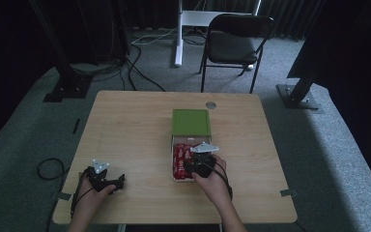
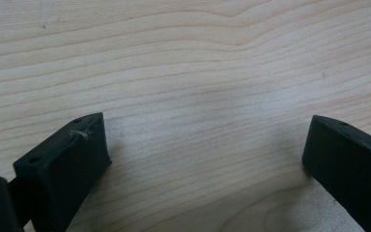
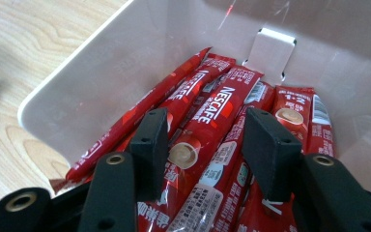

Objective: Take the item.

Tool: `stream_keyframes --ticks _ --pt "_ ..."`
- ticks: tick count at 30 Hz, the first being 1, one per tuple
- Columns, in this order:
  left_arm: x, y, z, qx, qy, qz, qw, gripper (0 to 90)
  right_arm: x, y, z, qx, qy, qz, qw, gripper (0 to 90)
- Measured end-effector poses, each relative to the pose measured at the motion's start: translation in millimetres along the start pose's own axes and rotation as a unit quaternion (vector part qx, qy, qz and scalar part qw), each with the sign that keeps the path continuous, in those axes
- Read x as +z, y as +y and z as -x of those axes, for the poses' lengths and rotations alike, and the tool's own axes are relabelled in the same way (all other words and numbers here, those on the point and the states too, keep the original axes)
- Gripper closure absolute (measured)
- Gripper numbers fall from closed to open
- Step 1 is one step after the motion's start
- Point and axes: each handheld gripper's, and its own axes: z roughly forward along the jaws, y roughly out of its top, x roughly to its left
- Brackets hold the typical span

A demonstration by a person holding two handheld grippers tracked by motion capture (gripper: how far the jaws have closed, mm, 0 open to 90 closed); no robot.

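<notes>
An open white box [image 3: 101, 63] holds several red Nescafe coffee sachets [image 1: 178, 157], its green lid [image 1: 191, 122] folded back behind it. My right gripper [image 3: 205, 140] reaches down into the box [image 1: 174, 145], and its two black jaws stand on either side of one sachet [image 3: 212, 116], pressing against its edges. In the high view the right gripper [image 1: 197, 165] sits over the near end of the box. My left gripper [image 1: 117, 181] rests on the table near the front left, jaws wide apart [image 2: 205, 145] with only bare wood between them.
The wooden table [image 1: 135, 130] has a small round metal cap [image 1: 211, 104] near its far edge. A black chair [image 1: 234, 41] and a white stand [image 1: 178, 34] are on the carpet behind. Cables trail off the table's left side.
</notes>
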Motion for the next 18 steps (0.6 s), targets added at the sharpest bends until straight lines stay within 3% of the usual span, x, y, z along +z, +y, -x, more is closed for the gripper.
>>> stream_keyframes --ticks 8,12,13,14,18 --pt "0.0 0.0 0.0 0.0 0.0 0.0 1.0 3.1 4.3 -2.8 -4.3 -0.011 -0.014 0.0 0.9998 54.1" --pt "0.0 0.0 0.0 0.0 0.0 0.0 1.0 3.1 3.5 -3.9 -2.0 -0.006 -0.02 0.007 0.9998 67.4" --pt "0.0 0.0 0.0 0.0 0.0 0.0 1.0 3.1 2.9 -4.2 -0.1 0.003 -0.014 0.012 0.9998 79.6" --pt "0.0 0.0 0.0 0.0 0.0 0.0 1.0 3.1 2.5 -4.5 2.3 0.022 0.006 0.012 0.9997 83.9" --pt "0.0 0.0 0.0 0.0 0.0 0.0 1.0 3.1 2.6 -5.6 4.9 0.039 0.009 0.016 0.9991 90.0"
